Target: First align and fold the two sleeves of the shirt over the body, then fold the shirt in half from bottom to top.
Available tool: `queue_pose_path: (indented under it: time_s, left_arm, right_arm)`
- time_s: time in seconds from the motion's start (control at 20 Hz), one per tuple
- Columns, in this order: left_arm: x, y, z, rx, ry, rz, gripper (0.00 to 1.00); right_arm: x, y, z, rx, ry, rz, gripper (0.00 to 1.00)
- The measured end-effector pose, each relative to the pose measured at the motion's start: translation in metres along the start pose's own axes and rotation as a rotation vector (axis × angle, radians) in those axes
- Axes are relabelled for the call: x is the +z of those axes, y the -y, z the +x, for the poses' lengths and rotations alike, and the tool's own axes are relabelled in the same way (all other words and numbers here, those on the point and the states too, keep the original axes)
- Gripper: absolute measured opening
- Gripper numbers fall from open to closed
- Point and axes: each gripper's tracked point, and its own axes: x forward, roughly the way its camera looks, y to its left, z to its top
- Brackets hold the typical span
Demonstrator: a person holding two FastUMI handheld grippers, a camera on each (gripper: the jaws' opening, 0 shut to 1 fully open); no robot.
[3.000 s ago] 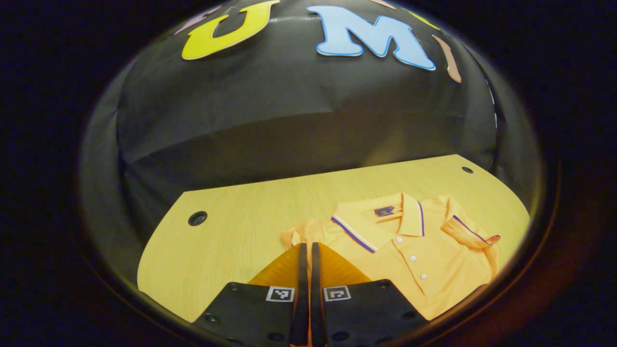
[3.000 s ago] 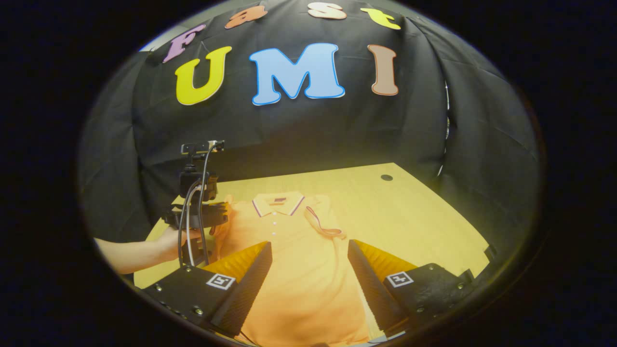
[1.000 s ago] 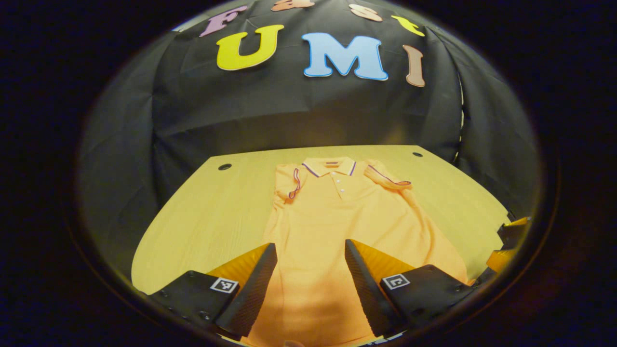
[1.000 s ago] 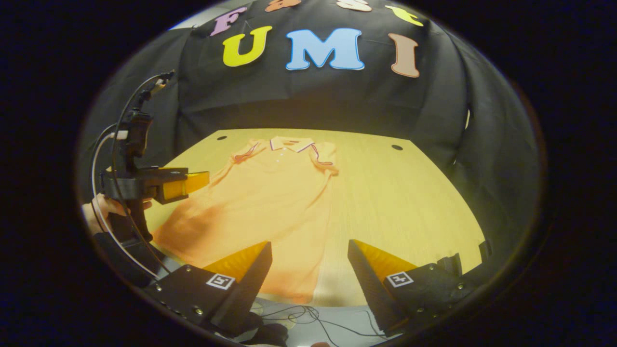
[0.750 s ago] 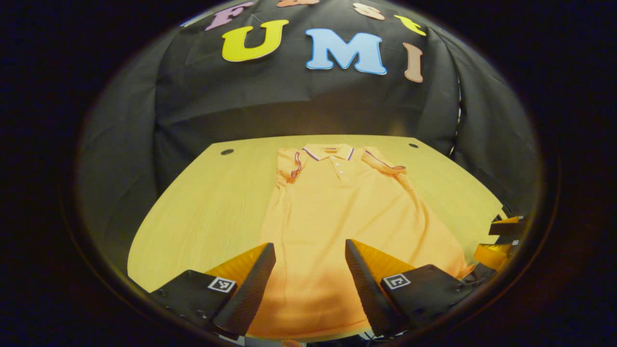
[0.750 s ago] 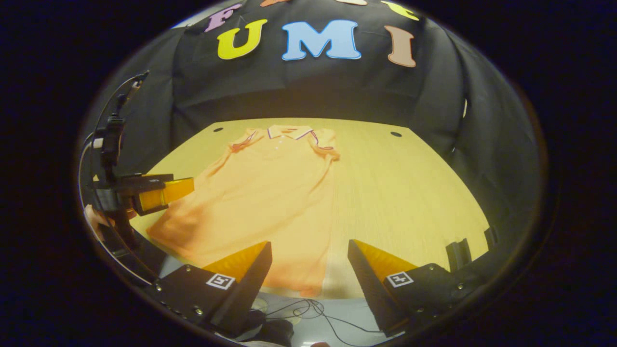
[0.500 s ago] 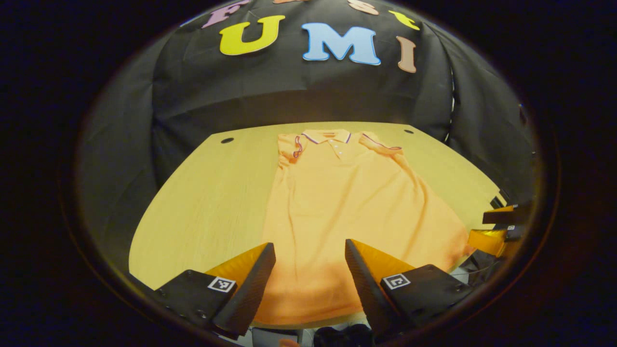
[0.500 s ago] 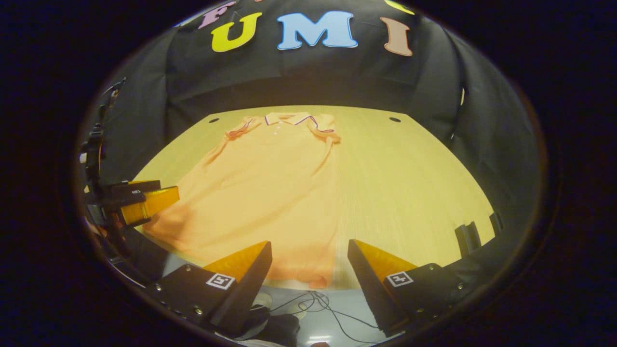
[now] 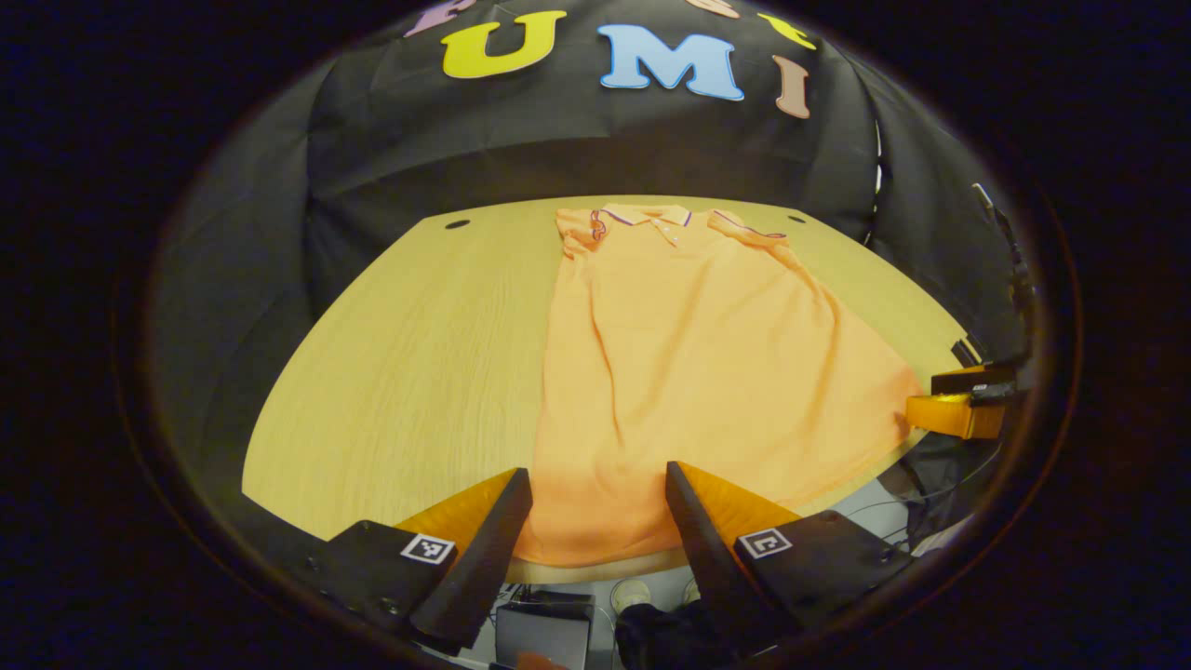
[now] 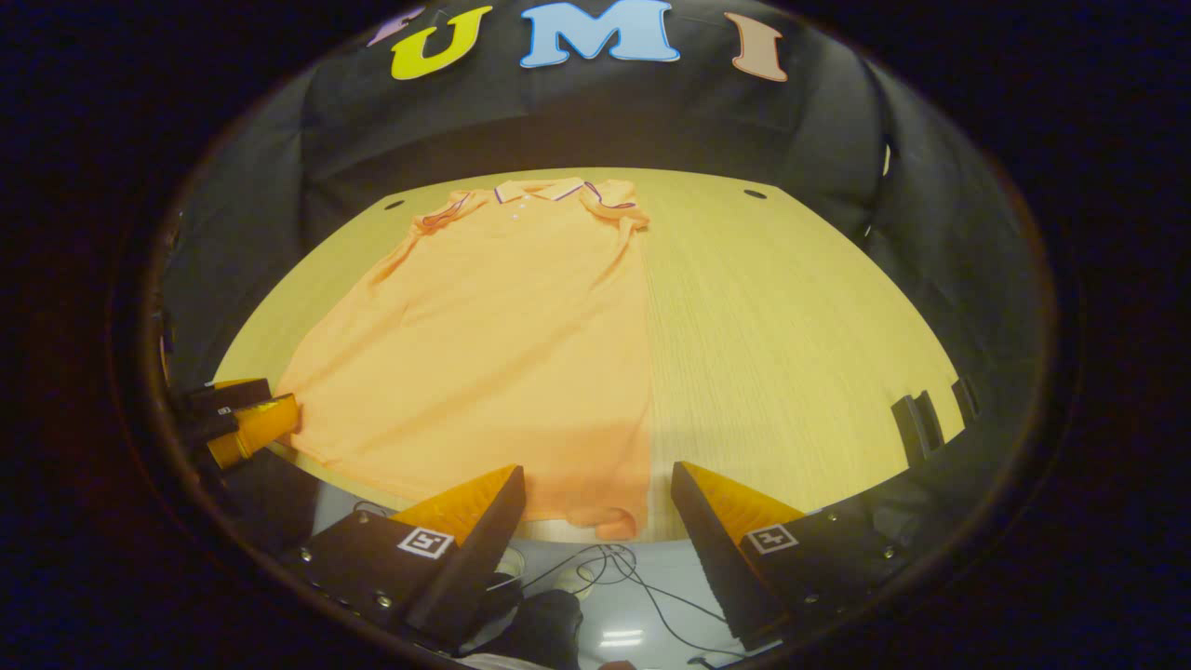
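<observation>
An orange polo shirt (image 9: 689, 354) lies flat on the wooden table (image 9: 400, 363), collar far and hem at the near edge. Both short sleeves, one (image 9: 579, 229) and the other (image 9: 750, 232), lie folded in beside the collar. My left gripper (image 9: 595, 507) hovers open above the hem's left part, nothing between its fingers. In the right gripper view the shirt (image 10: 502, 326) spreads to the left, and my right gripper (image 10: 595, 507) stands open over the hem's right corner (image 10: 605, 521). Each gripper shows at the other view's edge: the right gripper (image 9: 958, 409) and the left gripper (image 10: 237, 419).
Two cable holes (image 9: 457, 224) (image 9: 796, 220) mark the table's far side. Black clips (image 10: 916, 419) sit on the table's right edge. Loose cables (image 10: 605, 563) and dark items lie on the floor below the near edge. Black cloth walls surround the table.
Three seconds ago the left gripper was shut at the shirt's left sleeve; it has since opened. Both grippers have drawn back from the collar end to the hem at the near edge.
</observation>
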Motion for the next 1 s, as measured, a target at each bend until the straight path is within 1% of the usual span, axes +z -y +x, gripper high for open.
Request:
queue_pose_path:
  time_s: [0.2, 0.4, 0.45, 0.5, 0.55, 0.6, 0.7, 0.75, 0.8, 0.85, 0.9, 0.95, 1.0]
  left_arm:
    - [0.000, 0.000, 0.001, 0.001, 0.012, 0.016, 0.96]
    - [-0.001, 0.002, 0.004, 0.011, 0.020, 0.003, 0.96]
    - [-0.001, 0.003, 0.003, 0.014, 0.023, 0.003, 0.96]
    - [-0.001, 0.004, 0.004, 0.013, 0.023, -0.005, 0.95]
    - [0.000, 0.007, 0.003, 0.012, 0.025, -0.001, 0.95]
    - [-0.002, 0.012, 0.003, 0.004, 0.027, 0.004, 0.82]
    - [-0.002, 0.023, 0.003, -0.020, 0.037, 0.021, 0.58]
    - [-0.001, 0.029, 0.004, -0.031, 0.044, 0.022, 0.40]
    - [0.000, 0.030, 0.006, -0.024, 0.046, 0.018, 0.22]
    - [0.001, 0.029, 0.007, -0.018, 0.044, 0.018, 0.14]
    - [-0.001, 0.029, 0.005, -0.015, 0.047, 0.003, 0.13]
    - [0.002, 0.028, 0.006, -0.013, 0.043, -0.022, 0.07]
    - [0.003, 0.027, 0.006, -0.008, 0.037, -0.045, 0.07]
  right_arm:
    - [-0.004, -0.003, 0.003, -0.001, -0.012, -0.001, 0.98]
    - [-0.004, -0.008, 0.005, 0.008, -0.003, 0.015, 0.98]
    - [-0.004, -0.009, 0.005, 0.013, -0.004, 0.013, 0.96]
    - [-0.005, -0.011, 0.005, 0.018, 0.004, 0.014, 0.88]
    - [-0.005, -0.013, 0.006, 0.023, 0.005, 0.011, 0.83]
    - [-0.003, -0.014, 0.006, 0.024, 0.010, 0.019, 0.71]
    - [-0.005, -0.015, 0.005, 0.021, 0.012, 0.031, 0.53]
    - [-0.003, -0.016, 0.006, 0.033, 0.019, 0.030, 0.55]
    - [-0.004, -0.017, 0.007, 0.038, 0.019, 0.069, 0.38]
    - [-0.003, -0.018, 0.008, 0.051, 0.017, 0.093, 0.22]
    - [-0.004, -0.017, 0.007, 0.070, 0.011, 0.101, 0.23]
    - [0.000, -0.016, 0.005, 0.081, 0.001, 0.123, 0.23]
    - [-0.004, -0.016, 0.005, 0.097, -0.001, 0.151, 0.04]
